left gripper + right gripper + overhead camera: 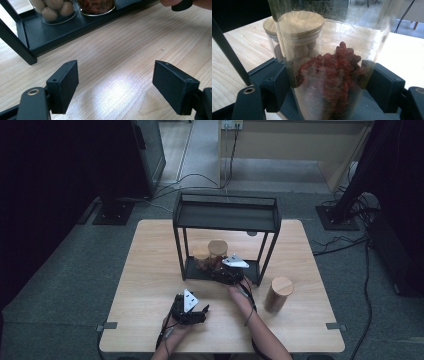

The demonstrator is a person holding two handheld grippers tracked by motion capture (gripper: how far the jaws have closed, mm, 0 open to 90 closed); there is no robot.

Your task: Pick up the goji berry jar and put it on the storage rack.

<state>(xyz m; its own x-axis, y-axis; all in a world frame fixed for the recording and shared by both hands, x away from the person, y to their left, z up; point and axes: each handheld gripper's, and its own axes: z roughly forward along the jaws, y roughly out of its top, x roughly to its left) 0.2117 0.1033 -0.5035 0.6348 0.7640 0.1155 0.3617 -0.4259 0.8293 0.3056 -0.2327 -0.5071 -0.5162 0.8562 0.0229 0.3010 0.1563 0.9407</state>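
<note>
Across the middle of the pale wooden table (150, 270) I see the black metal two-tier rack (226, 212), the biggest thing on it. On its bottom tray stand two clear glass jars: the one with red dried berries (332, 75), wooden-lidded, is pinched between the pads of my right gripper (231, 268), while the shorter jar of round pale nuts (277, 42) sits just behind it, close beside. To the right of the rack, apart from it, stands a plain wooden cylinder canister (278, 294). Nearer me, my left gripper (190, 309) rests low over bare tabletop, jaws spread wide with nothing between them.
</note>
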